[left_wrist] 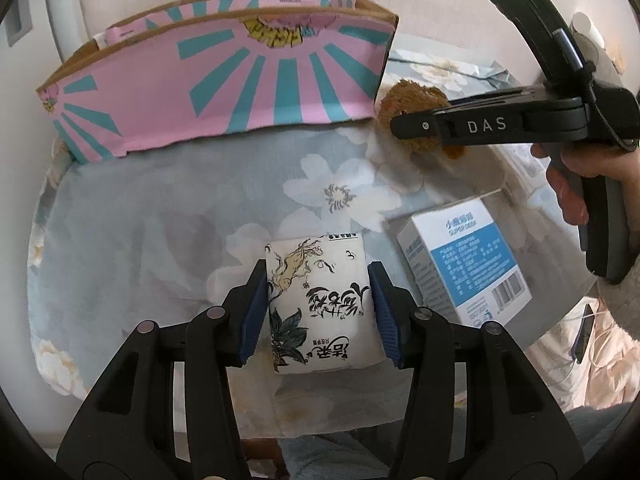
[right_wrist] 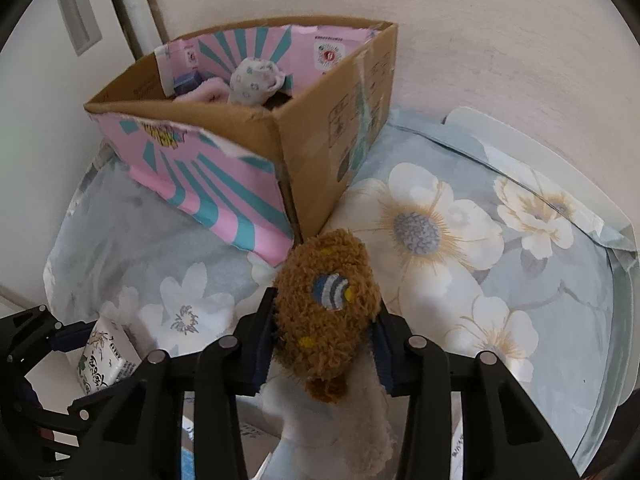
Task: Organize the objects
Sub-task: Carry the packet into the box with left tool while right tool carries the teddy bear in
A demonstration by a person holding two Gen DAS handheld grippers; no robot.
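My left gripper (left_wrist: 318,308) is shut on a white tissue pack (left_wrist: 322,304) with black ink drawings, over the floral cloth. The pack also shows in the right wrist view (right_wrist: 106,356). My right gripper (right_wrist: 324,344) is shut on a brown fuzzy sock (right_wrist: 326,312) with a blue striped patch; it also shows in the left wrist view (left_wrist: 416,108), to the right of the box. A pink and teal cardboard box (left_wrist: 224,80) stands at the back; in the right wrist view the box (right_wrist: 320,152) holds a rolled white sock (right_wrist: 256,82) and pink fabric.
A white and blue carton (left_wrist: 464,264) lies right of the tissue pack. The floral cloth (right_wrist: 440,240) covers a round table against a pale wall. The right tool's black body (left_wrist: 520,120) crosses the upper right of the left wrist view.
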